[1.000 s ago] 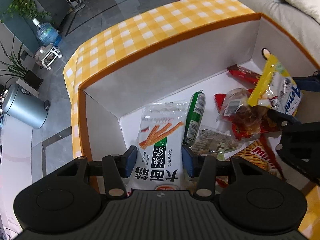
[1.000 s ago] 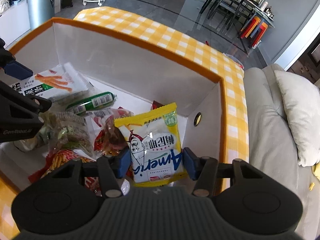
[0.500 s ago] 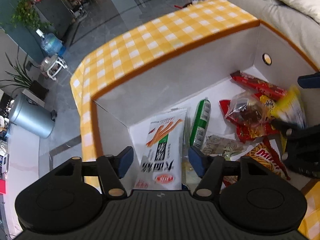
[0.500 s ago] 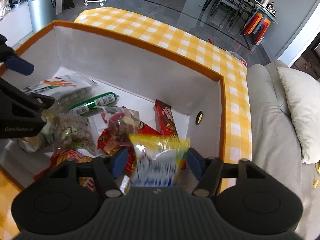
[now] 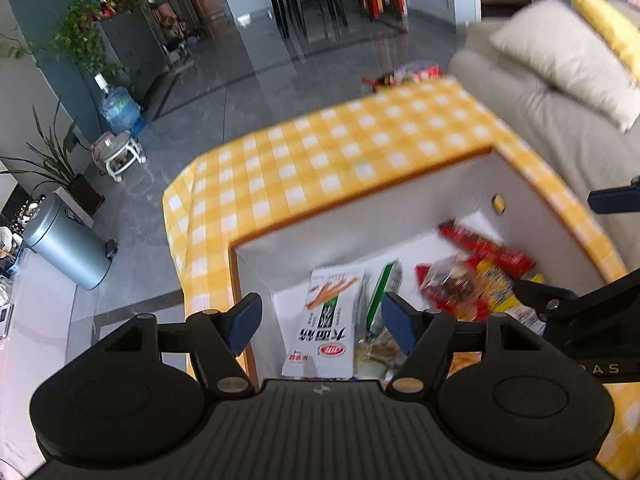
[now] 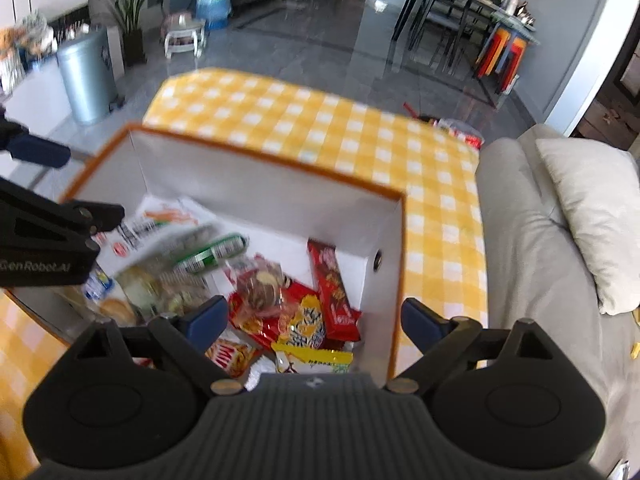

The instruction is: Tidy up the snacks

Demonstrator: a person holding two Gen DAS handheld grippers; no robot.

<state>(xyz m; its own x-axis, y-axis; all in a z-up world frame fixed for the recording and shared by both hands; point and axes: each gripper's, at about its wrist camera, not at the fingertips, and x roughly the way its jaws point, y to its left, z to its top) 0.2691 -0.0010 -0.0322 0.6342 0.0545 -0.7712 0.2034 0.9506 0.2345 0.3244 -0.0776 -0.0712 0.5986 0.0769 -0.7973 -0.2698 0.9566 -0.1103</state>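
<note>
Both grippers hover above an open white box with an orange rim, set on a bench covered by a yellow checked cloth. The left gripper is spread wide and holds nothing; beneath it in the box lie a white noodle-snack bag and, beside it, a green sausage stick. The right gripper is likewise released, above a yellow packet and red wrappers heaped near the box's right wall.
</note>
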